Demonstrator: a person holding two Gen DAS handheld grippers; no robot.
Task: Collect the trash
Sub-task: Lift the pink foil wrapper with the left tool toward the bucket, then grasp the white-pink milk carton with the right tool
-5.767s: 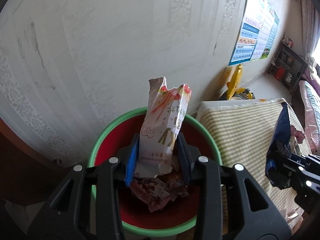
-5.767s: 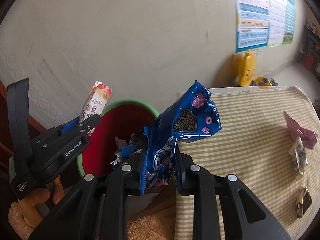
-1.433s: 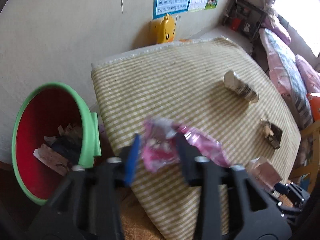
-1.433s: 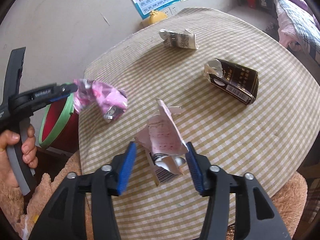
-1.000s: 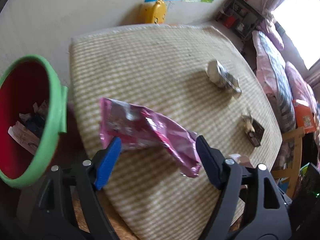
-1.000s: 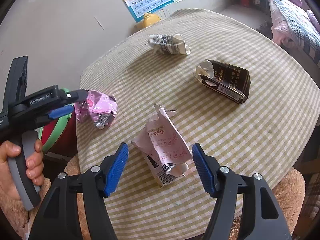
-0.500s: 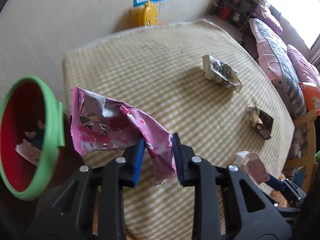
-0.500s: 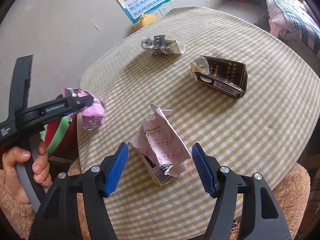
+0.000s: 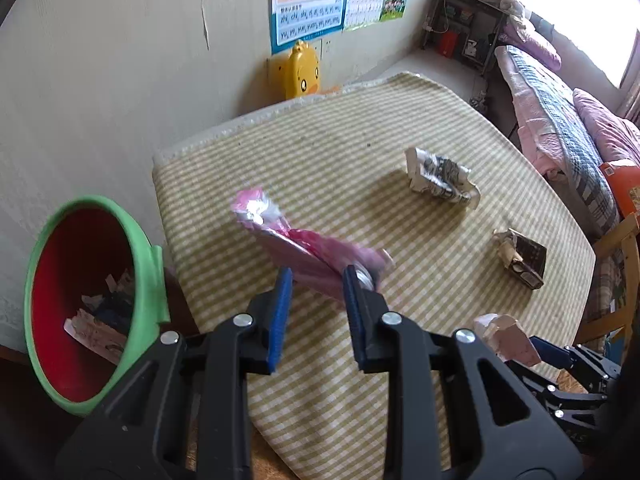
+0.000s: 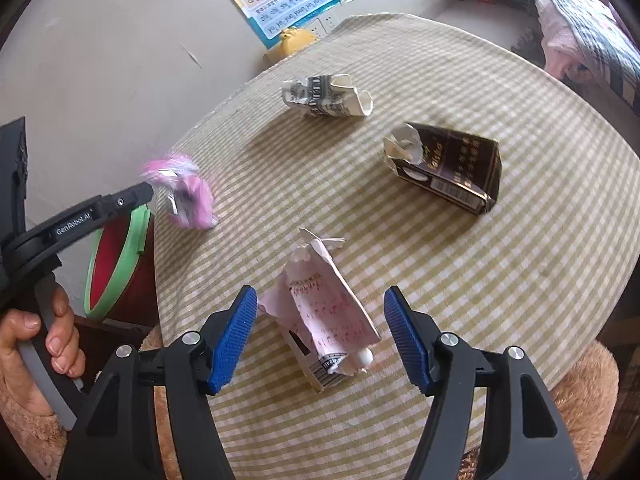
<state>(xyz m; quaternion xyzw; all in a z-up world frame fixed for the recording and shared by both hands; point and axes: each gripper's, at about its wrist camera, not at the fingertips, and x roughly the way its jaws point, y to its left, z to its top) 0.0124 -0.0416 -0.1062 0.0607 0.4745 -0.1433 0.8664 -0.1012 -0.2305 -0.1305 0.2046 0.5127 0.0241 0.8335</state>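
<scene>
My table (image 10: 500, 280) wears a yellow-and-white checked cloth and has a rounded edge. Three bits of rubbish lie right on it. Nearest me is a crumpled pink carton (image 10: 328, 316), torn open at its far end. Farther off to the right is a squashed dark brown carton (image 10: 448, 168) with a barcode on its near face. At the far side, near the wall, lies a crushed white paper cup (image 10: 326, 96) with black print, on its side, well apart from the others.

Left wrist view: looked steeply down over counter (image 9: 360, 152), close.
Right wrist view: likewise.
Shared: counter, green bin (image 9: 148, 264).
</scene>
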